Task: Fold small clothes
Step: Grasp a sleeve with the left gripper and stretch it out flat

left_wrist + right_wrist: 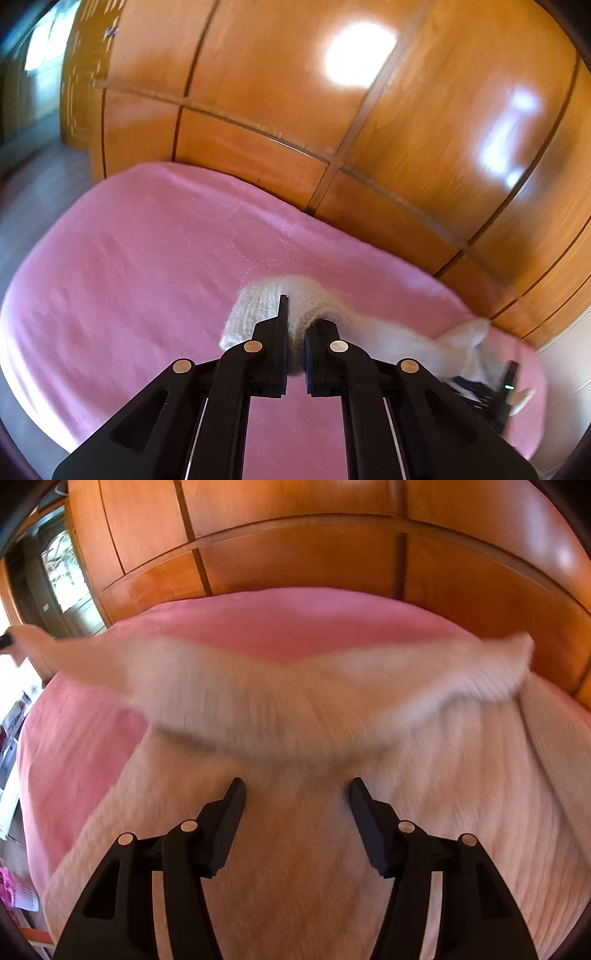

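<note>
A: Why are we pinching the white sweater [258,310] with our left gripper [294,332]?

B: Its fingers are squeezed tight on a knitted edge, so we can lift it off the pink bed [129,258].

A: And our right gripper [297,794]?

B: Its fingers stand partly apart, holding nothing. The sweater [295,849] lies under them, spread on the bed [295,620], with one floppy part held up.
</note>
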A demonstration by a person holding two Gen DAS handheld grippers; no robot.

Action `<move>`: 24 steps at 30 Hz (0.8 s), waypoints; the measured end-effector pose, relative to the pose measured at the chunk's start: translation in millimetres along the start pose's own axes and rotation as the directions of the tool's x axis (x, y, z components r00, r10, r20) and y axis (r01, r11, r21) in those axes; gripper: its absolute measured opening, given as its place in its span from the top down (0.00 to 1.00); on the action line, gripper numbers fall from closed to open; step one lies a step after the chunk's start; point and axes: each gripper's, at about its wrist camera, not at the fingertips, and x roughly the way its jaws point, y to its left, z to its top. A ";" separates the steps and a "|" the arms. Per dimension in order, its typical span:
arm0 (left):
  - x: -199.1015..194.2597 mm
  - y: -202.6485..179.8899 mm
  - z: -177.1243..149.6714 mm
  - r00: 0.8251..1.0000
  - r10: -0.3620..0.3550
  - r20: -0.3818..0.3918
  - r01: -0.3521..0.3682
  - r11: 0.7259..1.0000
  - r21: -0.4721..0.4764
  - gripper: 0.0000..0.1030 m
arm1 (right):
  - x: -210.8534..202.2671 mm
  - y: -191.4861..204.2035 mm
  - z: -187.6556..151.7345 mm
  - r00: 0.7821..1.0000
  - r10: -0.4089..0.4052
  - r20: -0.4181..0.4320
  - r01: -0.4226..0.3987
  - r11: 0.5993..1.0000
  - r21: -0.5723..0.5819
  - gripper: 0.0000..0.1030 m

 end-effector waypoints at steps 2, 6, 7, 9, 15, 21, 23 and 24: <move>-7.1 13.3 1.6 1.000 -0.004 -0.004 0.004 0.999 -0.049 0.95 | 9.9 3.4 19.9 1.000 -0.001 0.025 0.001 1.000 -0.011 0.47; -0.7 40.9 7.7 0.999 0.015 -0.043 -0.021 0.989 -0.143 0.95 | 26.7 1.9 70.8 0.995 -0.023 0.095 0.021 1.000 0.021 0.47; 3.7 49.1 8.8 0.998 0.023 -0.063 -0.033 0.983 -0.178 0.95 | 33.3 1.4 88.7 0.992 -0.044 0.116 0.041 0.999 0.035 0.47; 21.3 72.8 11.0 0.991 0.060 -0.119 -0.088 0.964 -0.251 0.95 | 39.8 -3.2 109.5 0.989 -0.067 0.133 0.059 0.996 0.060 0.47; 81.6 133.4 2.9 0.946 0.189 -0.263 -0.281 0.885 -0.373 0.93 | 38.0 2.2 121.0 0.983 -0.091 0.158 0.087 0.996 0.035 0.35; 95.9 167.4 -6.9 0.840 0.453 -0.299 -0.536 0.777 -0.330 0.76 | 7.2 15.7 56.5 0.991 -0.064 0.117 0.067 0.997 -0.024 0.21; 91.1 176.9 -15.9 0.861 0.426 -0.276 -0.503 0.791 -0.348 0.48 | -3.2 19.2 35.8 0.993 -0.061 0.099 0.064 0.998 -0.020 0.15; 87.7 180.3 -21.5 0.888 0.384 -0.254 -0.456 0.806 -0.378 0.44 | -10.2 19.7 21.4 0.995 -0.054 0.089 0.055 0.998 -0.011 0.14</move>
